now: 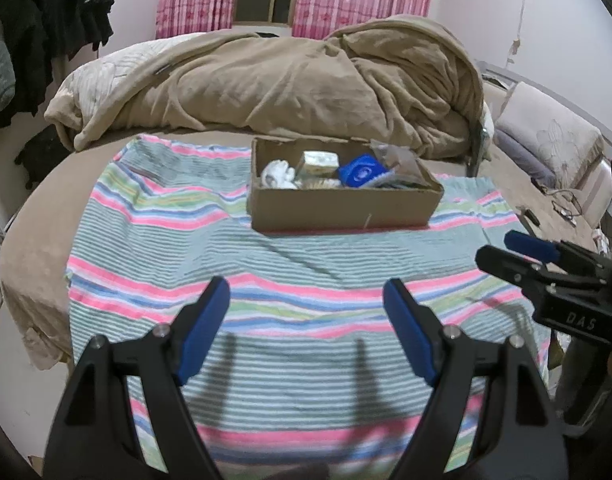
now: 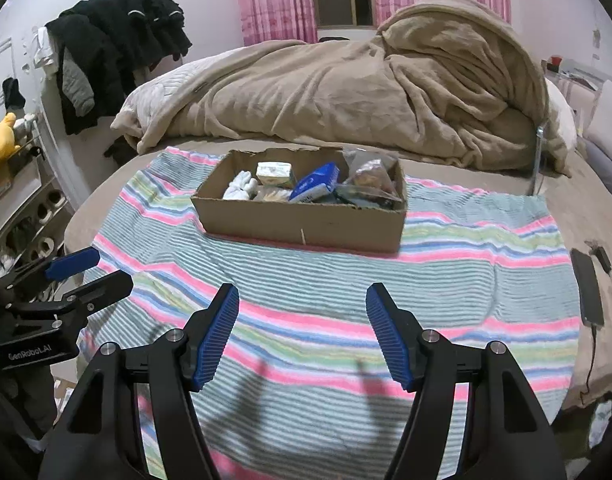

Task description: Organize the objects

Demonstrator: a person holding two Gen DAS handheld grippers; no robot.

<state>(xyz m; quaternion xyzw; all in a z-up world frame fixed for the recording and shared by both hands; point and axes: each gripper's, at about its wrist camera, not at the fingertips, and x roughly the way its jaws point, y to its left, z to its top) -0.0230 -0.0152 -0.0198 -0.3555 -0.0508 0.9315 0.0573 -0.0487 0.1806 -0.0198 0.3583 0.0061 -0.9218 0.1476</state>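
Cardboard box (image 2: 306,216): centred on striped towel (image 2: 346,280), far half, near the heaped tan blanket (image 2: 346,92).
Contents: white gloves (image 2: 238,186), pale carton (image 2: 275,173), blue packet (image 2: 316,188) leaning on edge, clear bags (image 2: 370,178) at right end (contents too blurred to name).
Left gripper (image 1: 306,308): jaws spread wide, holding nothing, poised above near half of towel.
Right gripper (image 2: 302,312): likewise spread wide, nothing held, well short of box.
Phone (image 2: 588,288): on bedsheet just off towel's right edge, cable attached.
Risks, judged: soft bedding under box, likely to tip or slide if pressed on one wall; crinkly bags prone to slipping from pads; grippers side by side, collision possible when both reach in.
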